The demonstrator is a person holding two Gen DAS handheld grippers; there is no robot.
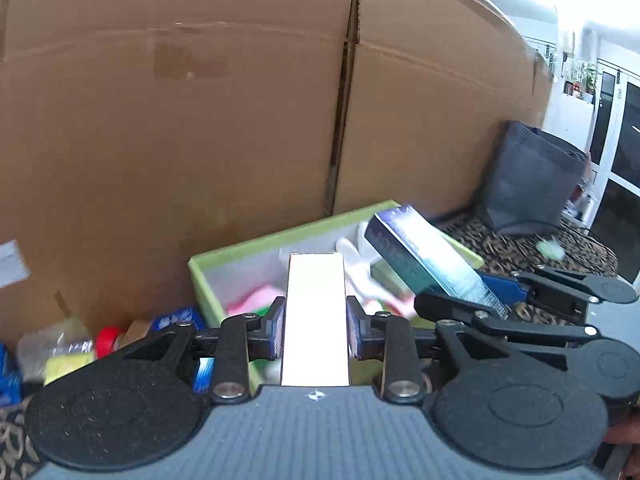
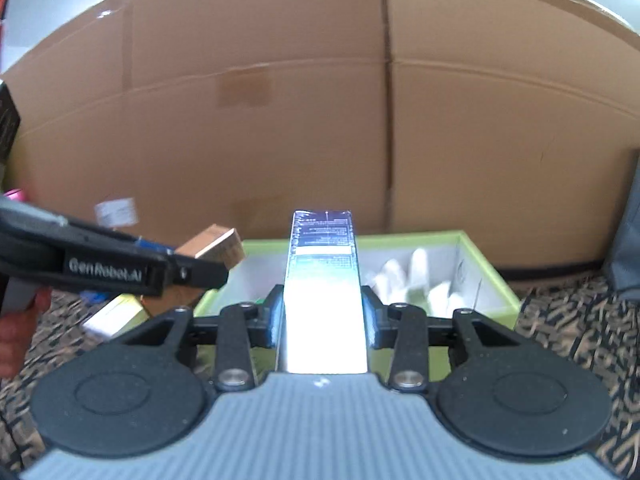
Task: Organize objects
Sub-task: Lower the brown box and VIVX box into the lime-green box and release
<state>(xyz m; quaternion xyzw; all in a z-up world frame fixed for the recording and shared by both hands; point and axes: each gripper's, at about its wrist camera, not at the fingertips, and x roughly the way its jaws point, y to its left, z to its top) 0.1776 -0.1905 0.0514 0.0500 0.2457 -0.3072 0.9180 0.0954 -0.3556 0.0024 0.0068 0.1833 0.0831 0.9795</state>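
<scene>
Broadly, a tall cardboard wall (image 2: 280, 100) is filling the back of both views, standing on a brown patterned surface (image 2: 568, 320) that is spreading out below it. At the far right of the left wrist view, white walls and dark glass doors (image 1: 624, 160) are showing, with a grey bag (image 1: 528, 176) sitting against the cardboard.

A green-rimmed open box (image 2: 486, 264) is lying at the foot of the cardboard, its white inside holding pale rounded items (image 2: 416, 276); the left wrist view is also showing something pink (image 1: 256, 298) in it, too blurred to name.

Left of the box, a loose clutter (image 1: 116, 336) of small packs and a red item is lying on the surface.

The left gripper (image 1: 315, 322) is clenching a white carton (image 1: 316, 312), raised before the green box. The right gripper (image 2: 323, 316) is grasping a dark blue carton (image 2: 324, 264), likewise held in front of the box's near rim, tilted over its right end in the left wrist view.
</scene>
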